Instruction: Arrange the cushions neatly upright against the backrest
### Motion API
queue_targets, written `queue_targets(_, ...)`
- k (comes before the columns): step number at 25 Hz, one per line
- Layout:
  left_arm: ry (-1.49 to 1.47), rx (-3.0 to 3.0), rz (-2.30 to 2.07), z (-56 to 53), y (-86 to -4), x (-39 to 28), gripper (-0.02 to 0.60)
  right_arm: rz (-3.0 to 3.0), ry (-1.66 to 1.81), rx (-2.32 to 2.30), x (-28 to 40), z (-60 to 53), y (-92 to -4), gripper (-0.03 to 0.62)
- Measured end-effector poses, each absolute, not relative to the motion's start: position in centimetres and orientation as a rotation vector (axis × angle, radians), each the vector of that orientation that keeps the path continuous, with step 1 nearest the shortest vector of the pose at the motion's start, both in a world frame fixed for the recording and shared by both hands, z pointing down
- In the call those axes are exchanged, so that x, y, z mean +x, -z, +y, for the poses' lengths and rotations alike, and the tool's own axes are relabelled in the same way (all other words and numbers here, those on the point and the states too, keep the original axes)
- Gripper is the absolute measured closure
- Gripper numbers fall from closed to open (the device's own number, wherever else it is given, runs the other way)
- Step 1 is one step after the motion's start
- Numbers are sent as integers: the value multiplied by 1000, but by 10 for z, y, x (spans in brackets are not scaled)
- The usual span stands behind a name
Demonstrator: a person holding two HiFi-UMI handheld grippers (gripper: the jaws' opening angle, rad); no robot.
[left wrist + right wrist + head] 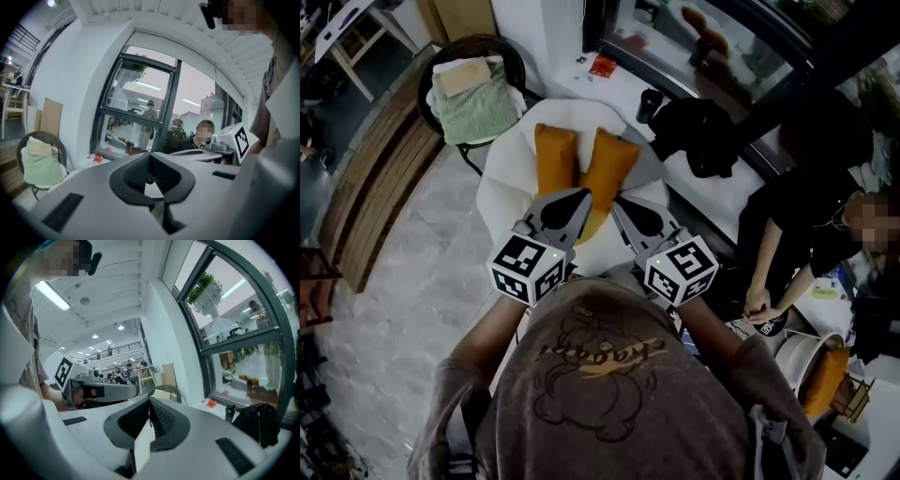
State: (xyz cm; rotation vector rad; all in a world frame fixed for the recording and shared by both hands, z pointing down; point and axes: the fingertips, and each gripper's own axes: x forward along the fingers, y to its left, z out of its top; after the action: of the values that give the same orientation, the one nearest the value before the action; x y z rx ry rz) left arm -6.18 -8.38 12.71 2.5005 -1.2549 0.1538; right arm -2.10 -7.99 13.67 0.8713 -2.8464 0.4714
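Head view, far left: a round wicker chair [508, 54] cradles a folded green blanket [478, 111] with a beige pad [465, 75] lying on top. In the middle, the white armchair [508, 183] holds the two orange cushions [555, 157], which stand side by side against its back with their near ends touching. Just in front of them, the left gripper [582, 197] has its jaws pressed together on nothing. The right gripper [619, 203] beside it likewise has its jaws closed tight and empty.
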Motion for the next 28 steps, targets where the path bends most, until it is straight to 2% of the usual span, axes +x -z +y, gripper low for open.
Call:
queue_targets(9, -129, 2641, -1245, -57, -109, -61, 578, -2930, -307, 814, -26, -61, -102, 576)
queue_targets(28, -150, 2627, -1250, -70, -113, -65, 578, -2984, -310, 654, -38, -69, -104, 576)
